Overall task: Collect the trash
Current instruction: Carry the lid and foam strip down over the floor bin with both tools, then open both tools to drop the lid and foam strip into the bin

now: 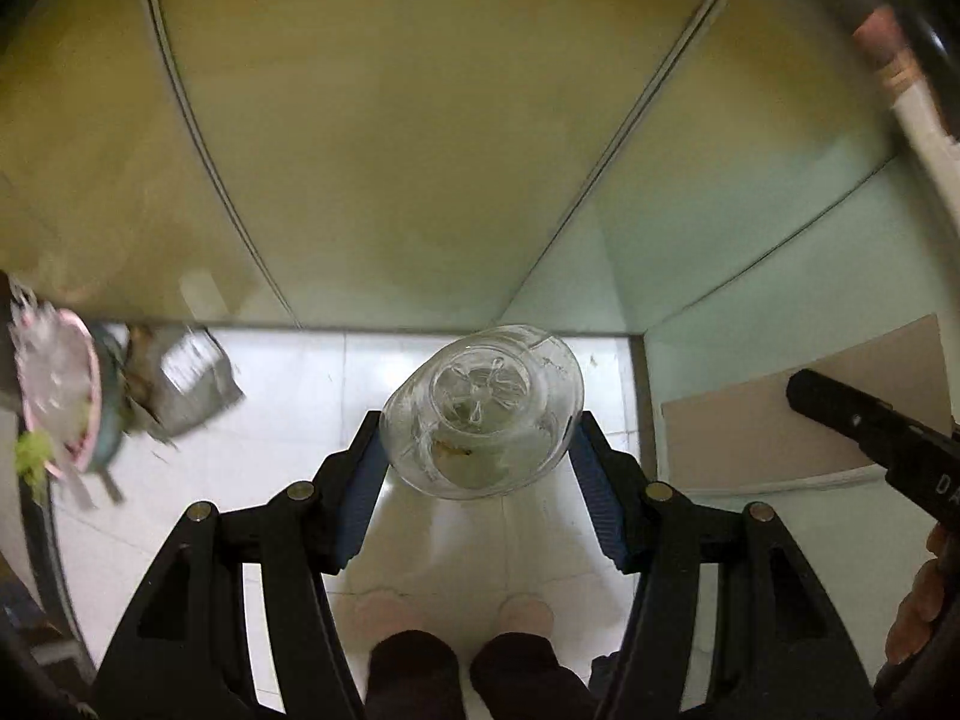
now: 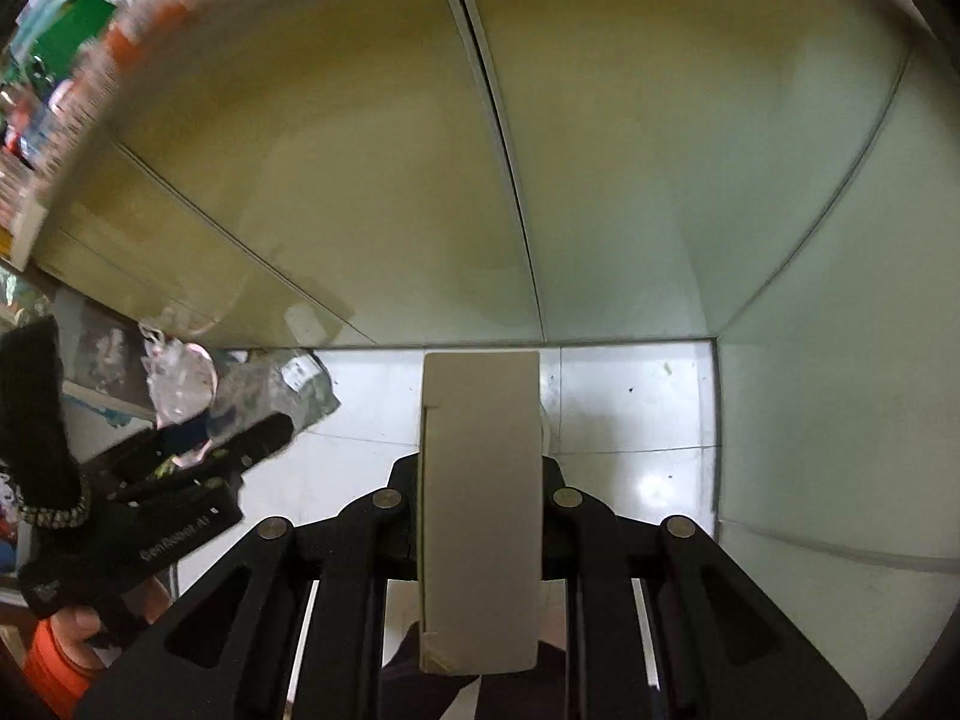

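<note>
Left claw (image 1: 477, 450) grips a clear, round plastic cup (image 1: 483, 411), crumpled; right claw (image 2: 480, 474) nearly closed, pinching a flat grey cardboard box (image 2: 478, 510) above glossy white floor tiles (image 2: 630, 420).

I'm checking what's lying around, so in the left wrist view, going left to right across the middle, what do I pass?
Pink-rimmed trash bin → silver wrapper → clear plastic cup held in the left gripper → flat cardboard piece → right gripper.

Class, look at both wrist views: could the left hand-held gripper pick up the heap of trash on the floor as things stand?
Probably not yet. The left hand-held gripper already holds a clear plastic cup between its pads, so its jaws are occupied; the trash heap lies off to its left.
</note>
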Motion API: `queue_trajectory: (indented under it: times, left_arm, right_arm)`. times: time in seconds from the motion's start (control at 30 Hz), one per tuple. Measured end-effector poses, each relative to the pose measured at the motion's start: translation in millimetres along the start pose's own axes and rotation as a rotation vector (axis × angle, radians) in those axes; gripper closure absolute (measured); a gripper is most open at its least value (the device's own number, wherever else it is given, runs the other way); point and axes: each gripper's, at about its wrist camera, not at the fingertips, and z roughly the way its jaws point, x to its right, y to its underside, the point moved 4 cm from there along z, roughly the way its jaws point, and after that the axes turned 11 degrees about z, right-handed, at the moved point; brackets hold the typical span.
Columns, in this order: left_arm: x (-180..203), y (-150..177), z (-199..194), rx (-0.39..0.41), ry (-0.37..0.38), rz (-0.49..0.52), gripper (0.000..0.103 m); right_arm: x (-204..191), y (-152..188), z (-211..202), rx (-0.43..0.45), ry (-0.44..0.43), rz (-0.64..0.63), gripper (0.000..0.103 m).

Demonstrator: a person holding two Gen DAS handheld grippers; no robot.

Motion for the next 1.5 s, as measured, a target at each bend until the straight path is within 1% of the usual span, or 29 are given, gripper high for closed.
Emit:
queue_trajectory:
  times: [0.07,0.1,0.2,0.33,0.4,0.47,0.57,0.63,0.73,0.83,0.93,1.07,1.17,1.27,1.4,1.47,1.5]
  left_arm:
    - [-5.6,11.7,33.3,-0.013,0.006,-0.017,0.043]
    - [-9.0,18.5,56.6,-0.021,0.012,-0.024,0.043]
    - [-14.0,26.8,103.9,-0.026,0.024,-0.020,0.043]
    - [-16.9,30.3,150.1,-0.019,0.046,0.001,0.043]
    - [-17.7,33.8,169.1,-0.004,0.048,0.020,0.043]
    - [-18.1,35.5,181.7,0.010,0.052,0.029,0.043]
    - [-23.3,40.6,201.5,0.026,0.079,0.037,0.043]
    - [-24.4,43.2,210.9,0.017,0.074,0.043,0.043]
    - [-26.9,45.6,221.6,0.001,0.061,0.050,0.043]
    - [-27.6,45.8,224.8,-0.001,0.066,0.050,0.043]
    - [-28.0,42.8,217.4,0.010,0.053,0.052,0.043]
    - [-19.7,36.1,188.4,0.028,0.045,0.069,0.042]
    - [-13.7,27.8,167.6,0.020,0.027,0.081,0.041]
    - [-6.0,17.6,138.3,0.017,0.036,0.077,0.041]
    - [-0.3,3.6,74.5,0.040,0.021,0.074,0.041]
    - [0.5,-4.5,35.9,0.055,0.005,0.074,0.041]
    - [1.4,-11.4,7.5,0.068,-0.005,0.074,0.041]
  right_arm:
    - [9.1,5.5,39.1,-0.012,-0.011,0.009,0.088]
    - [12.6,7.6,56.6,-0.018,-0.014,0.011,0.088]
    - [18.2,10.9,97.4,-0.021,-0.035,0.021,0.088]
    - [19.0,10.9,135.9,-0.018,-0.065,0.024,0.088]
    - [19.3,10.6,146.0,-0.021,-0.084,0.027,0.087]
    - [20.6,10.2,158.5,-0.016,-0.096,0.016,0.087]
    - [16.5,10.6,170.5,-0.014,-0.100,-0.020,0.087]
    - [14.9,10.8,177.2,-0.035,-0.121,-0.027,0.085]
    - [15.6,12.6,187.2,-0.064,-0.134,-0.030,0.078]
    - [17.1,13.9,190.5,-0.054,-0.128,-0.045,0.075]
    - [15.5,14.3,186.2,-0.039,-0.110,-0.060,0.075]
    - [9.9,12.6,165.8,-0.029,-0.089,-0.070,0.075]
    - [3.5,8.2,136.3,-0.018,-0.073,-0.086,0.075]
    - [-3.4,0.9,101.8,-0.001,-0.052,-0.098,0.075]
    - [-15.8,-10.7,52.1,0.022,-0.050,-0.092,0.075]
    - [-25.4,-19.6,18.4,0.039,-0.048,-0.091,0.075]
    - [-30.3,-24.1,1.3,0.047,-0.048,-0.090,0.075]
